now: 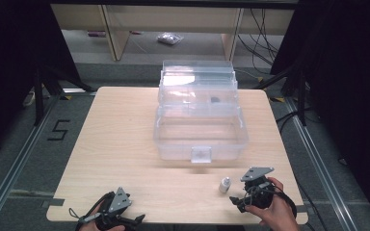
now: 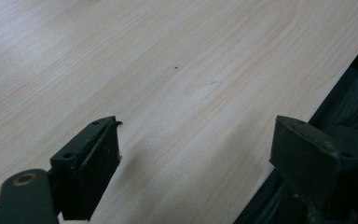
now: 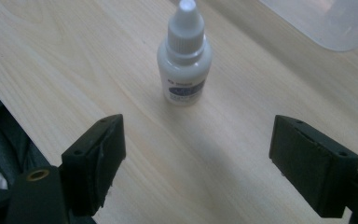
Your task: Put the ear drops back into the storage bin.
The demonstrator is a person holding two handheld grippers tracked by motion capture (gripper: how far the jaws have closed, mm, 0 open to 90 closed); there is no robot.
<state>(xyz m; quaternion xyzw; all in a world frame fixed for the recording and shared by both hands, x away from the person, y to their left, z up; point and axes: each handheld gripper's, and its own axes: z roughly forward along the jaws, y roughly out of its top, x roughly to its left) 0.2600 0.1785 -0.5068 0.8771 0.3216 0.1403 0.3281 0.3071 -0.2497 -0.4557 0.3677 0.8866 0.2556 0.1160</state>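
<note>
We are sitting at a pale wooden table (image 1: 125, 144) in a room with dark curtains at both sides and a grey floor beyond. A clear plastic box (image 1: 200, 127) with its lid raised is standing in the middle of the table. Near the front edge, a small white dropper bottle (image 1: 225, 185) is standing upright, cap pointing up, between the box and us.

We are holding our right gripper (image 1: 239, 202) just to the bottom right of the bottle, and its jaws are spread wide with nothing between them. In the right gripper view the bottle (image 3: 184, 58) is lying straight ahead of the gap between the jaws, a little left of centre, not yet touching either one.

Our left gripper (image 1: 134, 221) is resting well apart at the front left edge, jaws also spread wide over bare wood. The right hand is clearly the nearer one; a short push forward looks enough to bracket the bottle.
</note>
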